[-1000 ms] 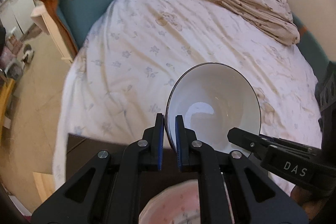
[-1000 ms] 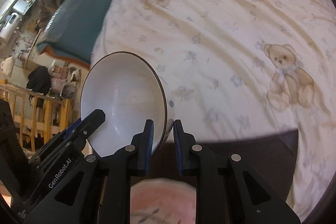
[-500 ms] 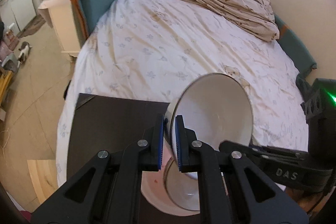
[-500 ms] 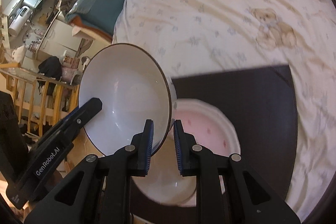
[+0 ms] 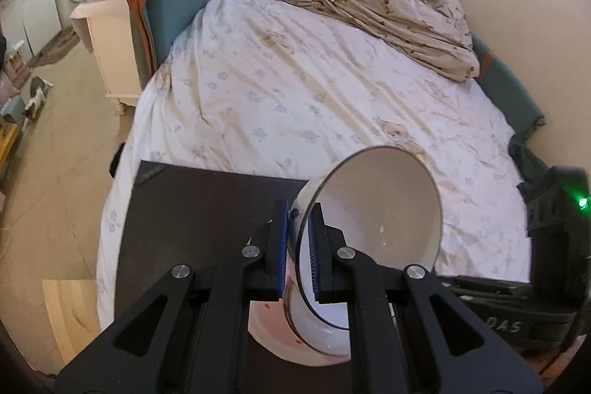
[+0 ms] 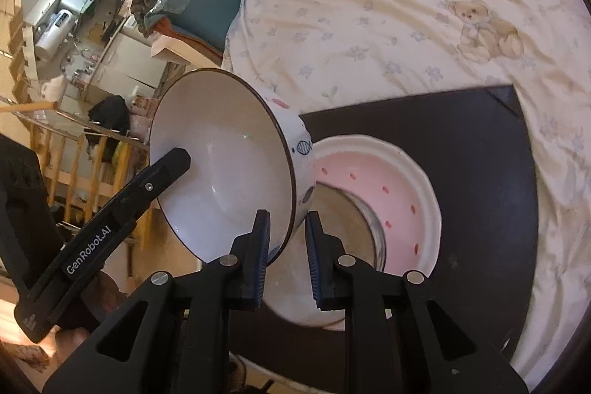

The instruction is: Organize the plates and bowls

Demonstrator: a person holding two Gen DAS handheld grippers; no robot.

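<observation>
the left gripper is pinching the rim of a white bowl, its jaws closed tight on the wall. the right gripper is clamping the opposite rim of the same bowl, jaws nearly closed on it. the bowl is tilting on edge in the air above a pink plate, which is lying with a second bowl in it on a dark board resting on the bed.

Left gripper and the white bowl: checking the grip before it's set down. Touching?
Touching. The left wrist view shows the left gripper with blue pads clamping the white bowl rim.
</observation>
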